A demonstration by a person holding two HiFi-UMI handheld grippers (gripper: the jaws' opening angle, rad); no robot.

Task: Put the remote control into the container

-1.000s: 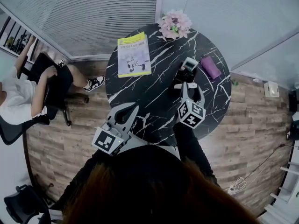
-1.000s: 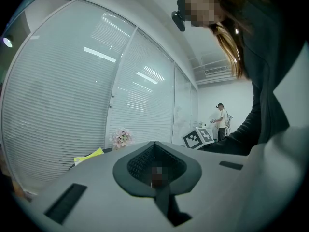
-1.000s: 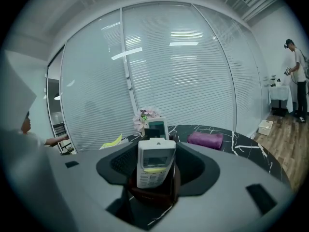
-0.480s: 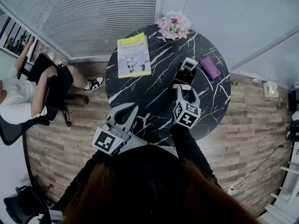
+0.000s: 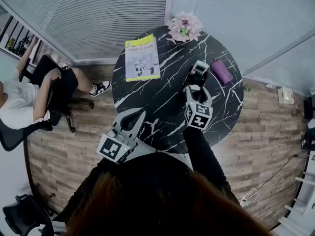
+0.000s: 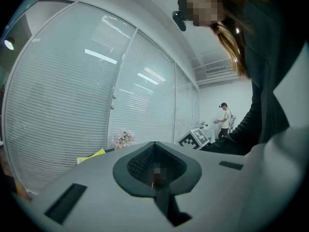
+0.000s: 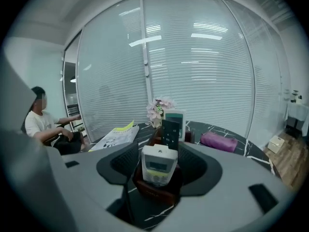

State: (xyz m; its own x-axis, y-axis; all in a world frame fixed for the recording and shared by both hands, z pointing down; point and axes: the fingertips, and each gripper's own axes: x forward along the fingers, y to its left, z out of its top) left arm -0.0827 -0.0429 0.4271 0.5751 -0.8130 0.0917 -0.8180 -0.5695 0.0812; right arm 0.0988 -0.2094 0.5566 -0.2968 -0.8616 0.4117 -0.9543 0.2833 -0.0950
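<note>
A white remote control (image 7: 158, 164) stands upright between the jaws of my right gripper (image 7: 159, 168), which is shut on it. Its lower end sits in the front slot of a dark brown container (image 7: 155, 191). Behind it in the same container stand a black remote (image 7: 170, 132) and a white one with a green screen (image 7: 176, 120). In the head view my right gripper (image 5: 197, 88) reaches to the container (image 5: 196, 78) on the black marble table (image 5: 162, 97). At the table's near edge my left gripper (image 5: 137, 118) is shut and empty.
A yellow-and-white booklet (image 5: 141, 58) lies at the table's far left, a pink flower bunch (image 5: 184, 26) at its far edge, and a purple pouch (image 5: 222, 70) right of the container. A person (image 5: 29, 95) sits on a chair to the left.
My right gripper has moved forward across the table with the white remote, up to the container. The left gripper has stayed where it was.
</note>
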